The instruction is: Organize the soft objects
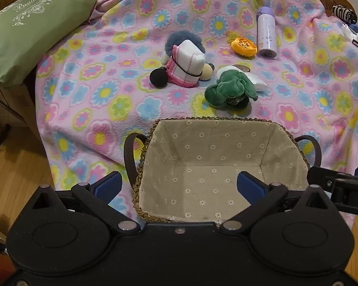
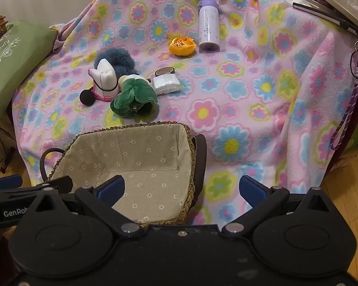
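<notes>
A woven basket with a daisy-print lining stands at the near edge of a flowered pink blanket; nothing lies in it. It also shows in the right wrist view. Beyond it lie a green plush toy, a folded white cloth bound by a black band, a blue fluffy item, a black ball and a beige ball. My left gripper is open above the basket. My right gripper is open over the basket's right rim.
An orange round item, a lying purple bottle, a tape roll and a white packet lie farther back. A green cushion sits at the left. A purple lanyard hangs at the right. Wooden floor lies below.
</notes>
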`<state>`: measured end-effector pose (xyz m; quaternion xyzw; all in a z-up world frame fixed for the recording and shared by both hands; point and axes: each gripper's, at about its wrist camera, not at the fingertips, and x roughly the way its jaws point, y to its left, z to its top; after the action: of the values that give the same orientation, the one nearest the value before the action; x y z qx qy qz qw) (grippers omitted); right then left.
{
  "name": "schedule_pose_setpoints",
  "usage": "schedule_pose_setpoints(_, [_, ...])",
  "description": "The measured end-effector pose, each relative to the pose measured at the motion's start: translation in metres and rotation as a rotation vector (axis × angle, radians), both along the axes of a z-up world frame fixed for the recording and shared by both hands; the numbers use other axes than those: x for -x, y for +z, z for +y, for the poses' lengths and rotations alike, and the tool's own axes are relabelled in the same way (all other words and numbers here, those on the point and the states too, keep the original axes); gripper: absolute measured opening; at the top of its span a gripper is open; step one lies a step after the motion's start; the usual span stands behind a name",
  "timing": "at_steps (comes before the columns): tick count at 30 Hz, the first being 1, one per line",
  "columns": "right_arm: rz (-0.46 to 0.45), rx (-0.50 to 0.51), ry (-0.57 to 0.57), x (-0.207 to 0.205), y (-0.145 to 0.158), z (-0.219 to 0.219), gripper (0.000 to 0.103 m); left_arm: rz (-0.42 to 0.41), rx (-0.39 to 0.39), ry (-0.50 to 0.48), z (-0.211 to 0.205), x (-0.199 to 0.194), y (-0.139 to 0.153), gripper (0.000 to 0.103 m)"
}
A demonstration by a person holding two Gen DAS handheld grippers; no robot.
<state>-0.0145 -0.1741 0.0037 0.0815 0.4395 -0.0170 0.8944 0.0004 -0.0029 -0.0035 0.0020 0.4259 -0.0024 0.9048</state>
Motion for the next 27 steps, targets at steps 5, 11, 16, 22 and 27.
schedule_pose_setpoints(5, [-0.002, -0.003, 0.000, 0.0020, 0.0016, -0.0011, 0.103, 0.003, 0.009, 0.001, 0.0054, -0.0008, 0.0007, 0.099])
schedule_pose_setpoints(11, [0.002, -0.007, -0.002, 0.0011, 0.0011, -0.0011, 0.103, 0.004, 0.008, 0.002, 0.0052, -0.0011, 0.0003, 0.099])
schedule_pose_setpoints(16, [0.006, -0.010, -0.003, 0.0011, -0.0004, -0.0006, 0.103, 0.005, 0.009, 0.001, 0.0060, -0.0014, 0.0000, 0.099])
schedule_pose_setpoints(22, [0.014, -0.016, -0.003, 0.0017, -0.0013, 0.0000, 0.103, 0.006, 0.009, 0.002, 0.0065, -0.0013, -0.0005, 0.099])
schedule_pose_setpoints(27, [0.017, -0.019, -0.002, 0.0008, -0.0014, -0.0008, 0.103, 0.007, 0.008, 0.001, 0.0065, -0.0015, -0.0005, 0.099])
